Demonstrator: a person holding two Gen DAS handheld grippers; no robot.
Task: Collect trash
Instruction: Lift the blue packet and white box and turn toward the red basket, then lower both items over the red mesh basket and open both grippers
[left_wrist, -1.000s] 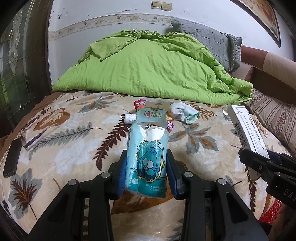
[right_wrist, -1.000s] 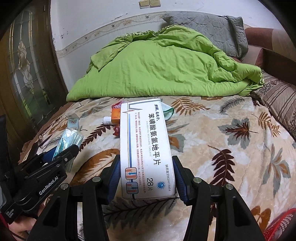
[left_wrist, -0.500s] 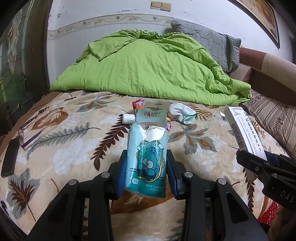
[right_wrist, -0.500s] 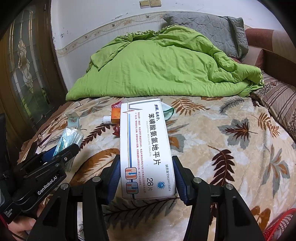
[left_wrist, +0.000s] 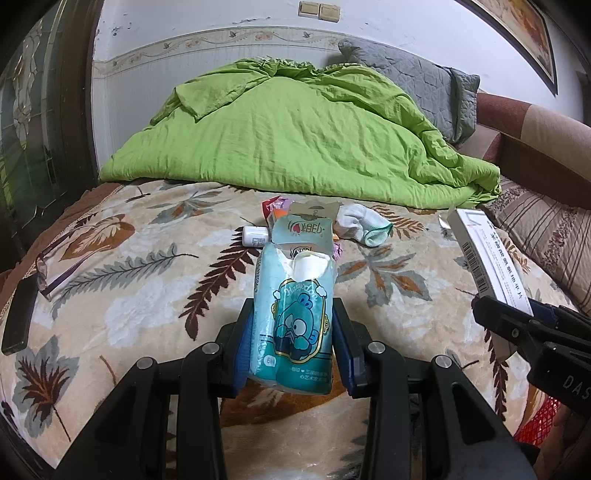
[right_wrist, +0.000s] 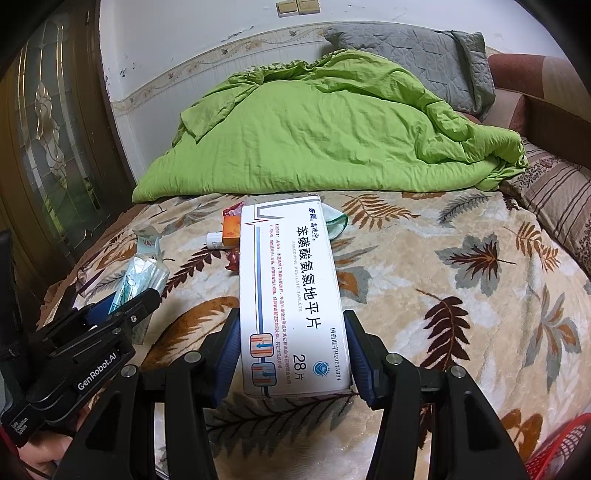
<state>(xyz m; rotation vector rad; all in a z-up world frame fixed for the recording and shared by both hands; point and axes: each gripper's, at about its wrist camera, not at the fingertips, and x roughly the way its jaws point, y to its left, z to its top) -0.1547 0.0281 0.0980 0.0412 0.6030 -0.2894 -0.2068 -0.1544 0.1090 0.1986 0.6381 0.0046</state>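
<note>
My left gripper (left_wrist: 293, 347) is shut on a teal tissue pack (left_wrist: 293, 317) with a torn-open top, held above the leaf-patterned blanket (left_wrist: 129, 280). My right gripper (right_wrist: 291, 354) is shut on a white medicine box (right_wrist: 290, 295), also seen at the right edge of the left wrist view as the medicine box (left_wrist: 484, 258). The right wrist view shows the left gripper (right_wrist: 122, 314) with the tissue pack (right_wrist: 142, 275) at the left. More litter lies mid-bed: a red wrapper (left_wrist: 271, 205), a small white bottle (left_wrist: 255, 235), an orange box (right_wrist: 231, 227).
A white sock (left_wrist: 360, 223) lies by the litter. A green quilt (left_wrist: 295, 140) and grey pillow (left_wrist: 417, 85) fill the far side. Glasses (left_wrist: 48, 269) and a black phone (left_wrist: 20, 317) rest at the left edge. A red mesh basket (right_wrist: 557, 450) shows at lower right.
</note>
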